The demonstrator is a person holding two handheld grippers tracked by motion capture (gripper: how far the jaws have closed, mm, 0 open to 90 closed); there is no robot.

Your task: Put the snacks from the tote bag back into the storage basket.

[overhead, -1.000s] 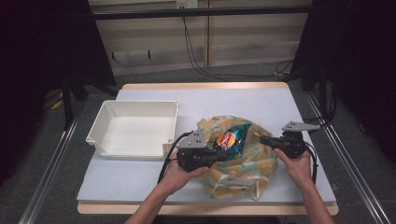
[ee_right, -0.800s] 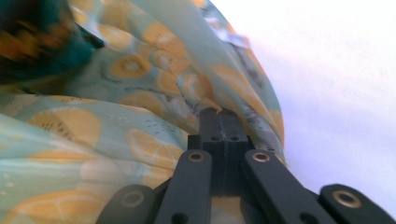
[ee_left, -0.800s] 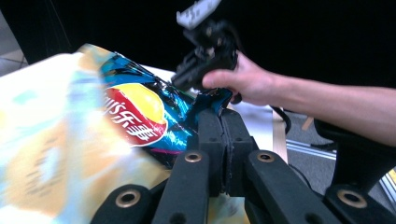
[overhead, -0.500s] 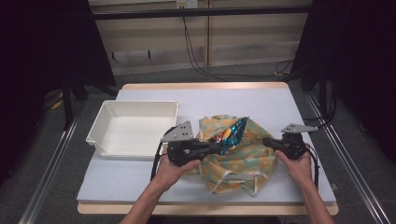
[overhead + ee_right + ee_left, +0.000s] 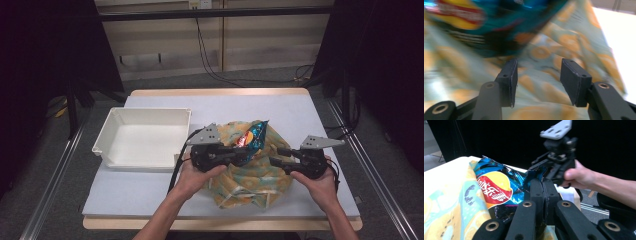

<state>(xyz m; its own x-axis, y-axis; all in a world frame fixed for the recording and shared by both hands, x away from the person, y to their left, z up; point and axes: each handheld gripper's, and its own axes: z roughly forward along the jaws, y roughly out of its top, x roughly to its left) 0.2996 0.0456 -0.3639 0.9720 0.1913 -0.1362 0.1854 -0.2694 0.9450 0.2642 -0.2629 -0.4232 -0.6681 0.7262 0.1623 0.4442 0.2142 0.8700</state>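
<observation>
Table [image 5: 150,197]: chip bag [image 5: 251,137] upright, long axis vertical, clamped by left hand-held gripper [image 5: 239,154]; right hand-held gripper [image 5: 276,157] just opened, empty.

One shiny blue foil snack bag [image 5: 252,136], one orange-and-teal patterned cloth bag [image 5: 260,175], one white rectangular plastic tray [image 5: 142,137], two black handheld grippers: left gripper [image 5: 239,153], right gripper [image 5: 276,157].

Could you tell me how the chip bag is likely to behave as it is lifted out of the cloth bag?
The chip bag looks crinkled and glossy, so it is probably light, crushable and a bit slippery. The left gripper, shut on its edge, seems to hold it up alone, which suggests little weight. The cloth bag lies slumped and will likely sag rather than resist.
</observation>
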